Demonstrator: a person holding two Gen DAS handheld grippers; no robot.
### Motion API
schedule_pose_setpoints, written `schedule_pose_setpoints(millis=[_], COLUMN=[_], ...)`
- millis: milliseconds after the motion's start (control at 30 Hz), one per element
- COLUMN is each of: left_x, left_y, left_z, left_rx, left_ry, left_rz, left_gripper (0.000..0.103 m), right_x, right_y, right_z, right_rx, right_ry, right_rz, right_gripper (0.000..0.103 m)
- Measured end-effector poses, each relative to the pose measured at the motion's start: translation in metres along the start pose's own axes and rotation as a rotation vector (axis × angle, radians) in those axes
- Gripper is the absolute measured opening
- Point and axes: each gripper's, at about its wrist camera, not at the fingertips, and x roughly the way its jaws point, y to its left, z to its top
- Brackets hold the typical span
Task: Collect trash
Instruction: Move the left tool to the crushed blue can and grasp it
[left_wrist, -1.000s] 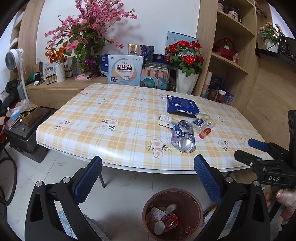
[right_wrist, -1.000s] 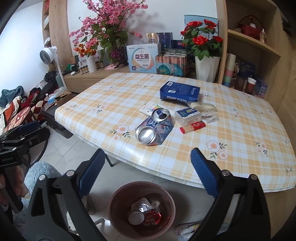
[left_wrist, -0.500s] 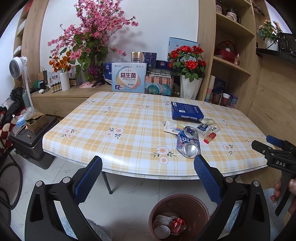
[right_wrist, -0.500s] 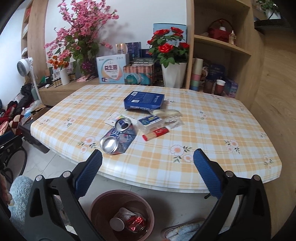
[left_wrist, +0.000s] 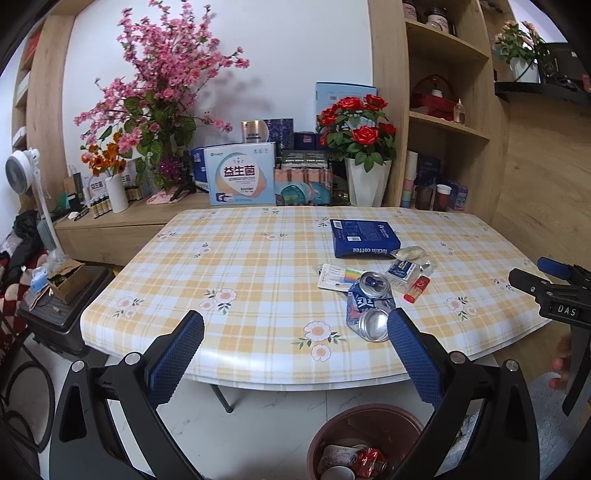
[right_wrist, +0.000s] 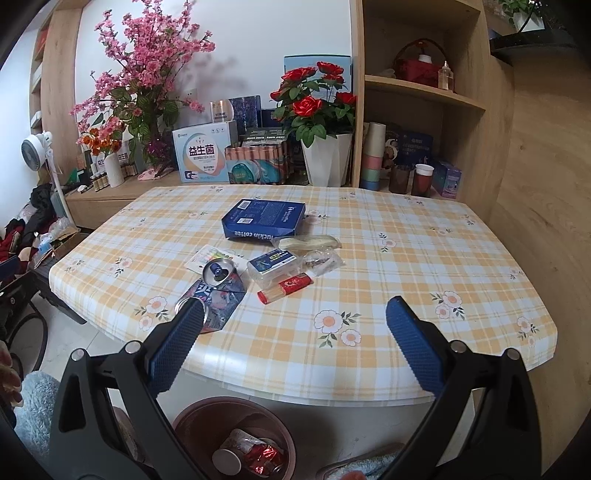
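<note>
Both claws are spread wide and hold nothing. The left claw (left_wrist: 295, 343) hangs in the air in front of the near edge of the table (left_wrist: 240, 258), above the floor. The right claw (right_wrist: 293, 332) hangs in front of the same near edge, more to the right side. In the left view you can also see the right claw off to the right, with a bit of a hand under it. The table has a yellow and white checked cloth with little flowers on it. The trash sits in a small heap on the table. A squashed can (right_wrist: 218, 286) lies on its side closest to the near edge, with a second can end showing just beside it. A red tube (right_wrist: 284, 288) lies just to the right of the can. A small clear box (right_wrist: 272, 266) with a blue label sits just behind the red tube. A flat card (right_wrist: 216, 256) with colored stripes lies behind the can. A crinkly clear wrapper (right_wrist: 321, 261) lies beside the clear box. A blue box (right_wrist: 264, 218) sits farther back on the table. A brown trash bin (right_wrist: 192, 424) stands on the floor under the near edge of the table. It has a paper cup and a shiny red wrapper inside it.
</note>
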Motion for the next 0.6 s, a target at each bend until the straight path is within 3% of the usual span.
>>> schedule_pose_setpoints(millis=[133, 233, 333, 433, 600], left_x=[0.016, 0.033, 0.054, 0.078, 0.118], left_y=[-0.009, -0.018, -0.035, -0.052, -0.079], left_z=[0.003, 0.004, 0.001, -0.003, -0.01], left_rx=[0.001, -0.013, 0.011, 0.024, 0.028], left_ry=[0.024, 0.084, 0.126, 0.174, 0.235], left_rz=[-0.044, -0.081, -0.035, -0.031, -0.034], left_gripper=[0.097, 0.097, 0.097, 0.097, 0.097], right_x=[0.007, 0.013, 0.016, 0.033, 0.053], right_y=[-0.008, -0.019, -0.034, -0.041, -0.044], right_z=[0.003, 0.003, 0.001, -0.001, -0.008], right_rx=[0.018, 0.074, 0.155, 0.159, 0.102], right_ry=[0.003, -0.002, -0.049, 0.003, 0.021], right_rz=[-0.002, 0.039, 0.056, 0.082, 0.009], right_gripper=[0.097, 0.097, 0.097, 0.097, 0.097])
